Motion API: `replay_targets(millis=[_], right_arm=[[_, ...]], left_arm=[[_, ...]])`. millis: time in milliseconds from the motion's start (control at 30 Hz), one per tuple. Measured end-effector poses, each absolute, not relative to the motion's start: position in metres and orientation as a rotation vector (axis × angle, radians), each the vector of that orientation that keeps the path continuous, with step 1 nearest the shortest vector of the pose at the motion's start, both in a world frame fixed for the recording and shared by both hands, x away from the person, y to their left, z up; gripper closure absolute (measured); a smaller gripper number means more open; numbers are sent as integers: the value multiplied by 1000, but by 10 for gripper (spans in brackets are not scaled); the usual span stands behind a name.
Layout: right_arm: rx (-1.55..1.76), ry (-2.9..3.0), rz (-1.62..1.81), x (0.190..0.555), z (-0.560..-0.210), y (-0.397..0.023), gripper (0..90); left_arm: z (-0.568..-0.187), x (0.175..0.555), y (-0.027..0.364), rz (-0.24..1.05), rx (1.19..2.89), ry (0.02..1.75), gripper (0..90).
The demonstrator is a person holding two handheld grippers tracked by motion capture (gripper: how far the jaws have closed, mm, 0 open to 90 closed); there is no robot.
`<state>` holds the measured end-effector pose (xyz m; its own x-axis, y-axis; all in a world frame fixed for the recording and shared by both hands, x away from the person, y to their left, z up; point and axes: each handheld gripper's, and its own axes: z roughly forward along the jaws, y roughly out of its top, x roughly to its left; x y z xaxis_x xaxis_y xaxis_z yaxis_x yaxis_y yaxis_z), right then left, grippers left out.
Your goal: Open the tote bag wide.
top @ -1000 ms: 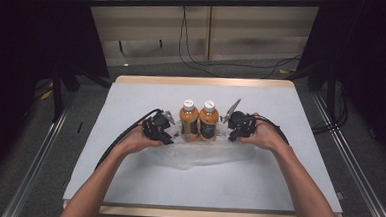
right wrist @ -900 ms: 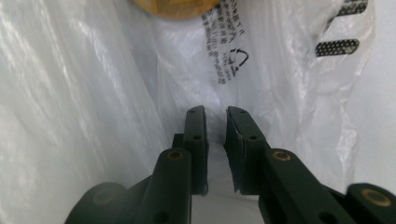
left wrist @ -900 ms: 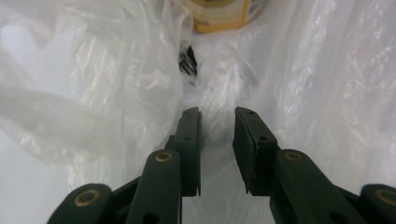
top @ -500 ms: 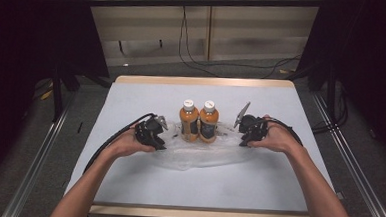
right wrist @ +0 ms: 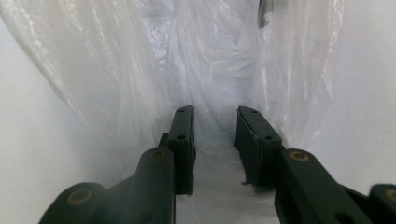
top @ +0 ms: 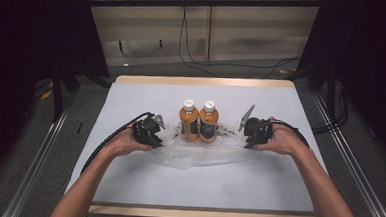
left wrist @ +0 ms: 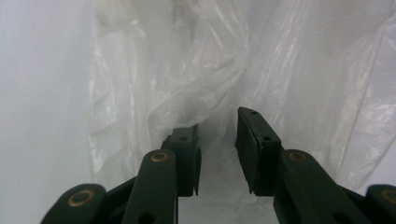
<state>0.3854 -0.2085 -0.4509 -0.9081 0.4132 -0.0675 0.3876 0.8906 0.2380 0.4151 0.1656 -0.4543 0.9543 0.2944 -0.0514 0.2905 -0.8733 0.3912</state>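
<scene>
Two bottles of orange drink with white caps, one touching the other, stand upright on a crumpled clear plastic bag in the middle of the white table. My left gripper rests at the bag's left edge and points at it. Its jaws are open, with only loose film ahead of them. My right gripper sits at the bag's right edge. Its jaws have just been opening and now stand open; film lies around and under them, not pinched.
Cables trail from both grippers across the table. Black curtains and metal rails flank the table, and wires run over the floor behind it.
The right gripper has moved right, away from the bottles. The left gripper has drifted slightly left. The bottles have stayed put.
</scene>
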Motion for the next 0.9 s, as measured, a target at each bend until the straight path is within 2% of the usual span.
replay_targets(millis=[267,367,400,533,800,900], right_arm=[[631,2958,366,389,-451,-214,672],[638,2959,364,389,-451,-214,674],[646,2958,357,388,-451,-214,681],[610,2946,337,387,-451,-217,742],[611,2907,313,384,-451,-224,886],[624,2899,319,383,-452,-224,888]], left_arm=[[-455,422,168,42,2684,444,699],[-455,426,171,34,2680,439,761],[-456,427,172,32,2675,437,813],[-456,428,175,10,2659,445,896],[-455,423,177,36,2647,472,900],[-456,422,179,34,2623,492,900]])
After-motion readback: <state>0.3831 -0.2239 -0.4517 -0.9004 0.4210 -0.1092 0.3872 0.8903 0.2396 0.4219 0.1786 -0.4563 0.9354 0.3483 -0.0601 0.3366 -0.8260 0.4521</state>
